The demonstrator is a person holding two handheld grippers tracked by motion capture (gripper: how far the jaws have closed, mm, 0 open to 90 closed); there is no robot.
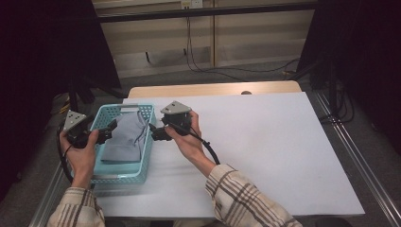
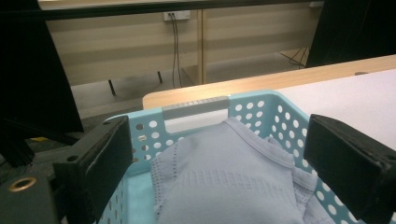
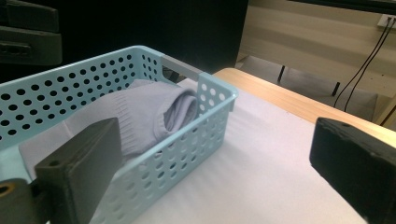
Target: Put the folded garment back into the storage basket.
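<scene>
Grey sweater (image 1: 124,137) sits folded in the blue basket (image 1: 145,163) at the table's (image 1: 265,142) left edge. Left gripper (image 1: 109,128) and right gripper (image 1: 155,131) hover either side, jaws spread, empty. Right gripper view catches the sweater's rolled collar (image 3: 180,109).

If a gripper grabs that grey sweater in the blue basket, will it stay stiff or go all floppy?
Probably floppy: the grey sweater is soft knit cloth, lying folded and slumped in the blue basket, so it would likely droop and unfold. It looks light. The knit seems grippy rather than slippery.
</scene>
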